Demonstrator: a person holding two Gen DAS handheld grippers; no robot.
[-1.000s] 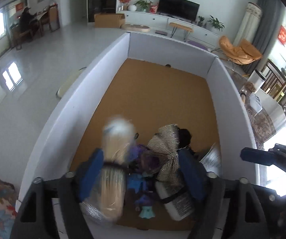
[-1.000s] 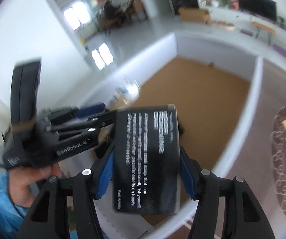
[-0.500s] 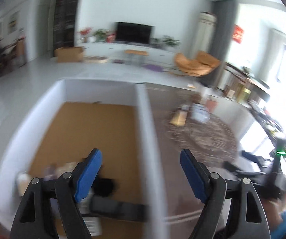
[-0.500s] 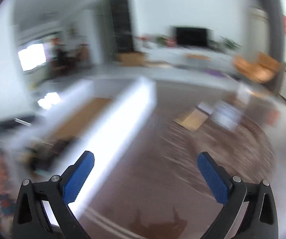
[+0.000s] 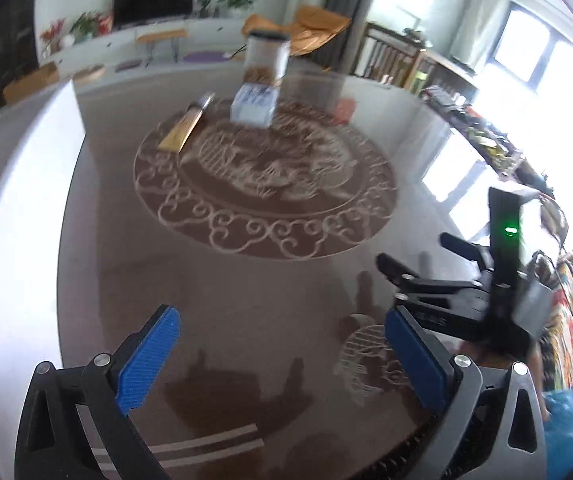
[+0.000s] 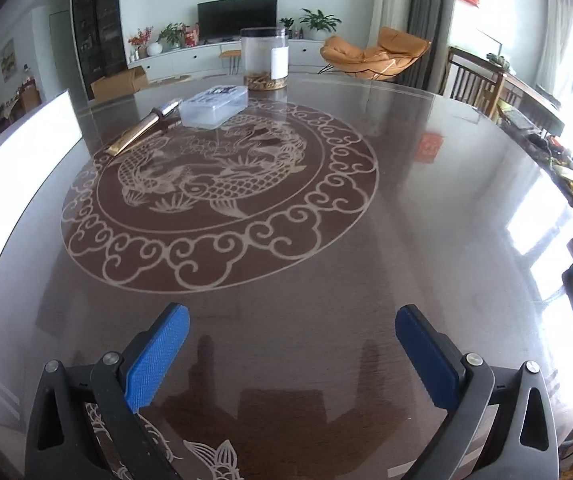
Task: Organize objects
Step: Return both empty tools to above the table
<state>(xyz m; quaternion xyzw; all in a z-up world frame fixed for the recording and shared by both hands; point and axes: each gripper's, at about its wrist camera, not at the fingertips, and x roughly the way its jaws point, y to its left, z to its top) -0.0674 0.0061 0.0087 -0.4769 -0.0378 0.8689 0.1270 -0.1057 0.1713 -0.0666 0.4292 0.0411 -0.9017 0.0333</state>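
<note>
I hold both of my tongs over the dark brown glossy round table [image 6: 426, 208], the one with a pale dragon-and-cloud medallion [image 6: 222, 192] set into its middle. My right gripper [image 6: 292, 360] has its blue-padded jaws spread as wide as they go, with nothing between them but bare tabletop. My left gripper [image 5: 282, 356] has just finished opening its jaws and they too stand fully apart and empty; in its view my right gripper [image 5: 418, 264] shows as a black frame low on the right side, over the near part of the table. The things to sort lie well apart from both tongs, across the medallion on the far side of the table. Farthest back stands a tall clear plastic jar with a dark lid [image 6: 264, 58], upright, with brownish pieces in its bottom and a white label on its side. Just in front of it lies a flat, translucent plastic box [image 6: 213, 105] with printing on its lid. Beside that box, to its left, lies a long gold-coloured tube with a silvery cap [image 6: 144, 128], angled so that its cap end points toward the box; I cannot tell whether the two touch. At the left edge of both views runs the white wall of a bin [image 6: 18, 152]. The left view is somewhat blurred, so the jar and box show there only roughly.
</note>
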